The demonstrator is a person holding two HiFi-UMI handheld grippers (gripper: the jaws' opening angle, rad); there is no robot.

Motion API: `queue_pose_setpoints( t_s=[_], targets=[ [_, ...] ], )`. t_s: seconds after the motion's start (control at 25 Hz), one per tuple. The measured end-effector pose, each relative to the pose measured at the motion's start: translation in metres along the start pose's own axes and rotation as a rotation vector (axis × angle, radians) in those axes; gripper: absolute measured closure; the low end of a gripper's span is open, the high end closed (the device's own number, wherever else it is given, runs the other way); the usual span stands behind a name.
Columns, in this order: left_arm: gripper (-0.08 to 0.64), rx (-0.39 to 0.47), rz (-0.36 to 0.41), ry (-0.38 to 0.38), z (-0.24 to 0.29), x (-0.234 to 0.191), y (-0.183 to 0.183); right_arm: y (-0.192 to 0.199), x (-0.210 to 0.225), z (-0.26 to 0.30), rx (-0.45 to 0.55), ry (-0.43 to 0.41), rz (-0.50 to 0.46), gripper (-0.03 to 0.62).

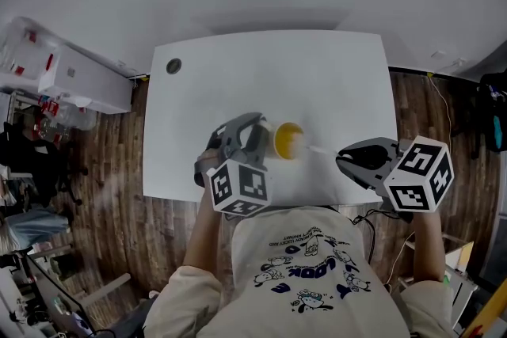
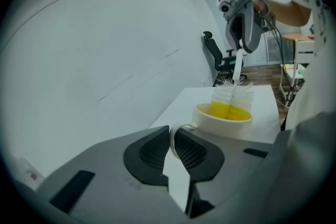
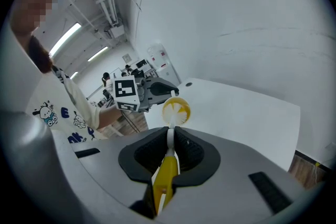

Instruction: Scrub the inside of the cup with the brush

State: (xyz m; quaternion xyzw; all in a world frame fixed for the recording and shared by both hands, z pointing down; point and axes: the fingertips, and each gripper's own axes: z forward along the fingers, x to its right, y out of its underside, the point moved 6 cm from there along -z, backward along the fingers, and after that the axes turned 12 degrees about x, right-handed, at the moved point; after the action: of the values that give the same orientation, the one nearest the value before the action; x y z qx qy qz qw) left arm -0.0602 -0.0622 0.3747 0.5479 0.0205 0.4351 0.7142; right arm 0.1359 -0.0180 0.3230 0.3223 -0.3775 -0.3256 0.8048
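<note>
Yellow brush handle (image 3: 167,176) visible only in right gripper view.

Left gripper (image 2: 173,147) jaws clamped on the handle of the cup (image 2: 224,126); cup body lies at 1 o'clock. Brush (image 2: 234,93) bristles inside the yellow interior, stem held by right gripper (image 2: 241,47) at 12 o'clock above it.

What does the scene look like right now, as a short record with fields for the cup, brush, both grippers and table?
cup: white outside, yellow inside
brush: yellow handle, white bristles inside the cup
left gripper: fingers shut on the cup's handle
right gripper: fingers shut on the brush's stem
table: white
</note>
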Motion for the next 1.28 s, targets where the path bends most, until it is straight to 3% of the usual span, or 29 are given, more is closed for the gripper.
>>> queue_pose_setpoints(
  t_s=[0.16,0.68,1.28],
  targets=[
    [0.525,-0.019,0.033,-0.007,0.000,-0.001,0.004,-0.005,-0.004,-0.002,0.002,-0.007,-0.015,0.545],
    [0.525,-0.026,0.016,-0.036,-0.010,-0.011,0.010,-0.013,-0.001,-0.018,0.029,0.030,-0.026,0.545],
    [0.525,0.008,-0.014,-0.031,-0.007,-0.006,-0.001,-0.003,-0.006,0.009,-0.018,0.026,-0.046,0.545]
  ],
)
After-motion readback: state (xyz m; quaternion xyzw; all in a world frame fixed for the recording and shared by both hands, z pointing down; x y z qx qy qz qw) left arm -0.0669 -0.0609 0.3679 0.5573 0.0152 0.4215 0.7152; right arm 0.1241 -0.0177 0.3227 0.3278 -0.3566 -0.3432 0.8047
